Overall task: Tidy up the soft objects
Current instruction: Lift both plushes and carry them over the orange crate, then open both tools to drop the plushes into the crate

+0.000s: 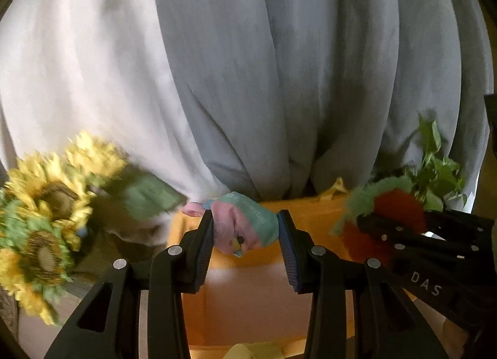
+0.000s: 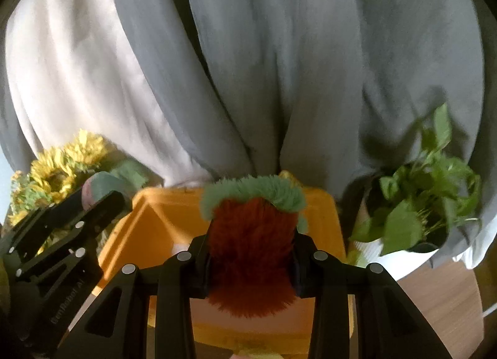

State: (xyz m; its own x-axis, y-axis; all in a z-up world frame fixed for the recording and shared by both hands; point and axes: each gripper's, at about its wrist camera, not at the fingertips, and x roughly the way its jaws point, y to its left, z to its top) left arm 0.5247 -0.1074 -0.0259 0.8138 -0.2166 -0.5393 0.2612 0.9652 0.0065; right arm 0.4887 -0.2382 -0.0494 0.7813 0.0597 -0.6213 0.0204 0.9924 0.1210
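Hovering both claws over the orange bin (image 1: 310, 213), each already loaded, so looks like a two-at-once drop-off. Left gripper (image 1: 247, 236) clamped on a small pastel fabric pouch (image 1: 245, 225), pink and mint with some print on it, pinched across its middle between the ribbed pads so the loose ends flop free at 10 and 6 o'clock. Right gripper (image 2: 250, 258) squeezed shut on an orange furry plush with a green fringe (image 2: 251, 234), probably a carrot-type toy, grabbed around the body with the green top poking up at 12 o'clock. Same plush visible from the left wrist at 3 o'clock (image 1: 388, 219), just beside the pouch, so both hands side by side above the same opening. Gripped mid-body most likely to keep squishy stuff from slipping out. Bin sitting right below the fingers, up against the grey curtain (image 2: 279, 63), with fake sunflowers (image 1: 46, 197) at 9 o'clock and a leafy potted plant (image 2: 419, 203) at 3 o'clock flanking it. Something pale yellow (image 1: 248, 351) already down at 6 o'clock, maybe in the bin, hard to tell. Guessing next step: letting go without snagging the rim.
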